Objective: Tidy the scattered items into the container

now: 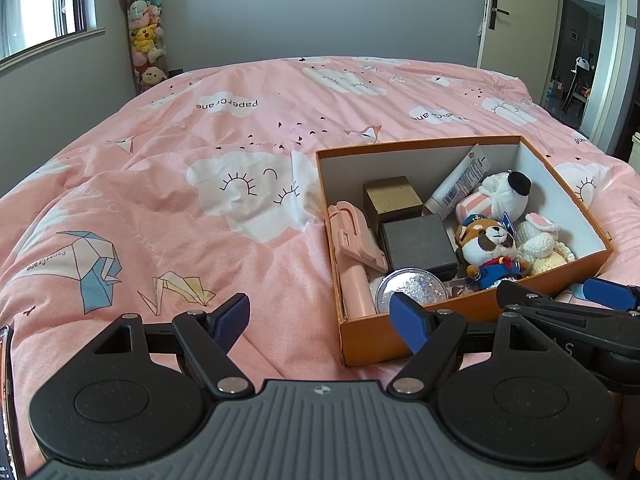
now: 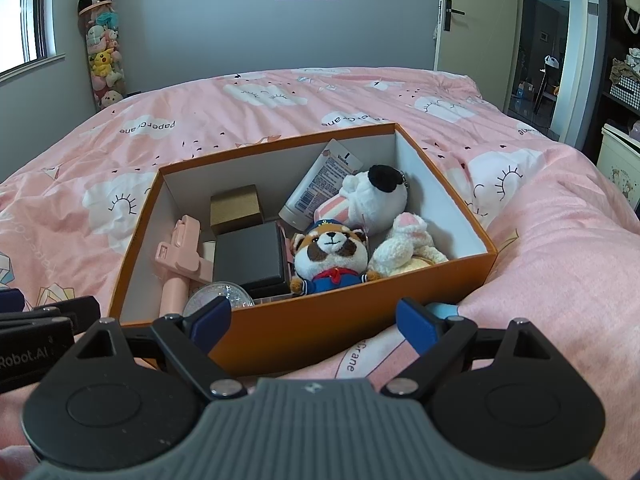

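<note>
Grey-walled bedroom, pink cloud-print bed (image 1: 200,152), and the orange cardboard box (image 2: 344,320) looks fully loaded.

Both tools hover at the near edge of the bed, the box straight ahead. The right hand-held gripper (image 2: 314,326) is the nearer one, squared up to the box's near wall, jaws spread wide and holding nothing. The left hand-held gripper (image 1: 322,322) sits off to the box's left corner, also spread and empty. The box's long axis runs away from us and a little rightward. Inside: a red-panda plush in a blue sailor suit (image 2: 330,254), a dark grey square case (image 2: 248,254), a pink folding stick (image 1: 356,248). I see nothing loose left on the quilt, so the tidying seems about done. Door ajar on the right.
</note>
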Available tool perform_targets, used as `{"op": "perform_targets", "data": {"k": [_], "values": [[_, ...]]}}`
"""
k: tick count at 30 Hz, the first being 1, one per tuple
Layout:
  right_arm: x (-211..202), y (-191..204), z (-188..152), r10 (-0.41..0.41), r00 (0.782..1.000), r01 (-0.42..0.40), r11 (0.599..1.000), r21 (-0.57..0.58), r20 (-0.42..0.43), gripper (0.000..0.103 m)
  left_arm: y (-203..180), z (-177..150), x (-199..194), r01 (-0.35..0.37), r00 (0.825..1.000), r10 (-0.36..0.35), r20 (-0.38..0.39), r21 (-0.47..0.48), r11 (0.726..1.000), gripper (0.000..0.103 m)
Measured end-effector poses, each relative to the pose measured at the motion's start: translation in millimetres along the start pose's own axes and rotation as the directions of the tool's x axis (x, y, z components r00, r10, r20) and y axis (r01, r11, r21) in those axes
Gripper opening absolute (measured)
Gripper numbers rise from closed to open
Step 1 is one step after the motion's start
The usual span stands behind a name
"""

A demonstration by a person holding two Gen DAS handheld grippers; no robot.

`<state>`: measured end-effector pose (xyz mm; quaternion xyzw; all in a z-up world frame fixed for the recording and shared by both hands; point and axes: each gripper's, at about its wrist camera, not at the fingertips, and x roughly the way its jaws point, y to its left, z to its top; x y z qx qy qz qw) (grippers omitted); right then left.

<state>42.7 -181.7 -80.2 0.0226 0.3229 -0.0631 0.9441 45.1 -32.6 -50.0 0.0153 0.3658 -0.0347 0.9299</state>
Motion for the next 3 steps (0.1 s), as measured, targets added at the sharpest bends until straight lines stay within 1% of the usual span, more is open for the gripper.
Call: {"op": "perform_targets", "data": {"k": [3], "values": [[0.0, -0.2, 0.1, 0.0, 1.0, 0.0, 1.0, 0.0, 0.0, 0.091, -0.7, -0.1, -0.4, -0.001, 1.0, 0.001, 0.004, 0.0, 1.0, 0.091]]}}
